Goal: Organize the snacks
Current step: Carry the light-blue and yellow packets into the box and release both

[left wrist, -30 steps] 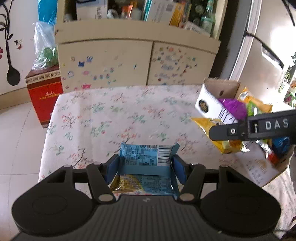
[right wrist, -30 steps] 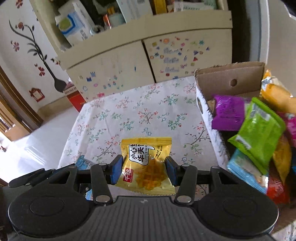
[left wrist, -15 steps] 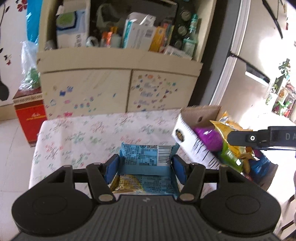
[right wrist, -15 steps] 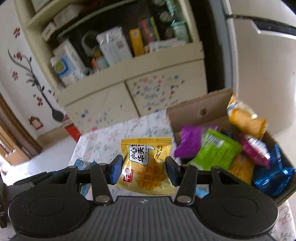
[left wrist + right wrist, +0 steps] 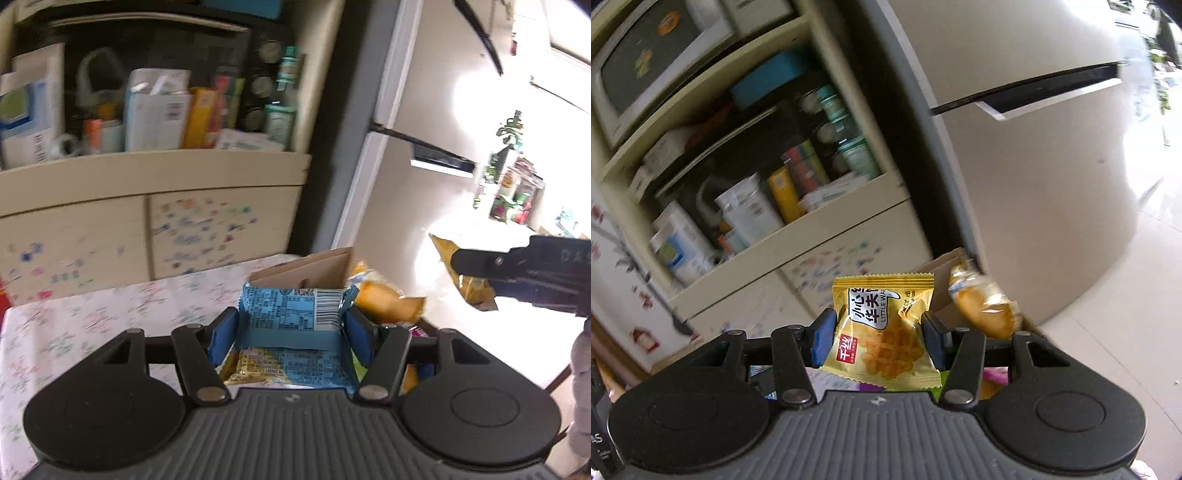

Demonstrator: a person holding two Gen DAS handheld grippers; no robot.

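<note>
Left hand-held gripper [image 5: 290,332]: my blue pads pinch the blue packet [image 5: 291,314] from both sides, barcode face up (the print is too small to read).
Blue packet: clamped between my left pads, held in the air, with the box [image 5: 314,271] just past it at 12 o'clock.
Right hand-held gripper [image 5: 877,332]: my pads pinch the yellow packet [image 5: 882,332] at its two side edges.
Yellow packet: upright in my right grip, waffle picture facing me, words "LITTLE WA" legible; in the left view it hangs at 3 o'clock, under the dark bar of my right tool.
Box: brown cardboard, flap raised, on the far right corner of the desk [image 5: 92,314]; an orange packet [image 5: 384,302] sticks out of it at 1 o'clock from my blue packet.
Orange packet: in the right view it sits at 2 o'clock from the yellow packet, blurred.
Desk: covered with a floral cloth, at 9 o'clock of my left grip.
Cabinet [image 5: 155,177]: behind the desk at 11 o'clock, open shelf crowded with cartons and bottles, doors dotted with stickers (all blurred).
Fridge [image 5: 1034,147]: pale, at 1 o'clock in the right view.
</note>
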